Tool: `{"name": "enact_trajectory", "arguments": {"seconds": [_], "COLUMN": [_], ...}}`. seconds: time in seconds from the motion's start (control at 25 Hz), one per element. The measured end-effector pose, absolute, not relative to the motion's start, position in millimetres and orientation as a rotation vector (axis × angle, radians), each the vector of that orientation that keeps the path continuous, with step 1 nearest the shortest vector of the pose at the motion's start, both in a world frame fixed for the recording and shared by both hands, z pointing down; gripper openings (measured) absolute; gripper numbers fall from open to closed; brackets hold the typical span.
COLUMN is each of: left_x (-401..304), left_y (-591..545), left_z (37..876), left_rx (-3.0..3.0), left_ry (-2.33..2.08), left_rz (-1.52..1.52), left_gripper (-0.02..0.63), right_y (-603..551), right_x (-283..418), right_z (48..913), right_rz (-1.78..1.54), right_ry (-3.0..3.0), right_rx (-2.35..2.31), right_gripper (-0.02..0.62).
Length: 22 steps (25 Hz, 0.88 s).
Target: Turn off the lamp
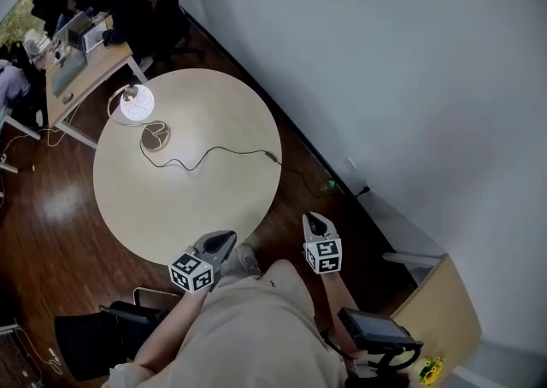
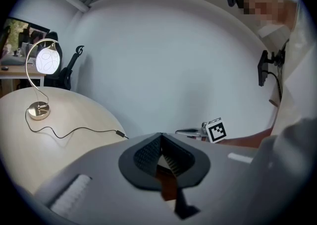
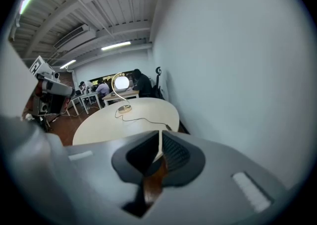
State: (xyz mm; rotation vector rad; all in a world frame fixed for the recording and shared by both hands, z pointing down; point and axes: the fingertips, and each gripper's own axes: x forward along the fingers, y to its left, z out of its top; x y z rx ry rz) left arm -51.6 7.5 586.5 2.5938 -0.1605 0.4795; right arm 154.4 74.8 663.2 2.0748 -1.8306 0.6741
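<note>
Grippers are held level with each other in front of the person's beige-clad torso (image 1: pixel 248 326). The grey left gripper with black ribbed pads (image 2: pixel 161 137) has its jaws fully together, tips meeting, with nothing between them. It hovers at the near rim of the round pale-wood table (image 1: pixel 205 207). The matching grey right gripper (image 3: pixel 160 135) is likewise closed to a hairline seam and empty. It sits off the table's edge, above the dark brown wooden floor (image 1: pixel 295 198), near the white wall (image 1: pixel 385 53).

A thin black cord (image 1: pixel 214 151) lies in loose curves across the tabletop. It runs from a small plug end near the wall side toward the far side of the table.

The lamp (image 1: pixel 137 102) stands there, well apart from both grippers. It has a round brass base (image 1: pixel 155 136), a curved metal arm and a white globe shade. The shade is glowing.

Beyond the table, a light wooden desk (image 1: pixel 85 70) carries cluttered equipment, and people are seated at it.
</note>
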Motion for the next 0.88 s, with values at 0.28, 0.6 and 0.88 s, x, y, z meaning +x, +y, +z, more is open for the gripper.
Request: {"name": "enact_trajectory", "arguments": {"seconds": [0.28, 0.6, 0.88], "left_x": [-32, 21, 54], "left_y": [-37, -78, -105], "left_z": [582, 594, 585], "left_rx": [2.547, 2.464, 2.434], "left_ry": [-0.27, -0.465, -0.635], "left_rz": [0.437, 0.442, 0.453], "left_gripper": [0.0, 0.0, 0.0], "right_y": [17, -56, -111], "right_x": [173, 213, 234], "right_z": [665, 710, 747], "right_rz": [0.679, 0.76, 0.829], "right_ry": [-1.899, -1.914, -1.955], "right_rx": [1.979, 1.756, 1.502], "right_gripper": [0.012, 0.014, 0.062]}}
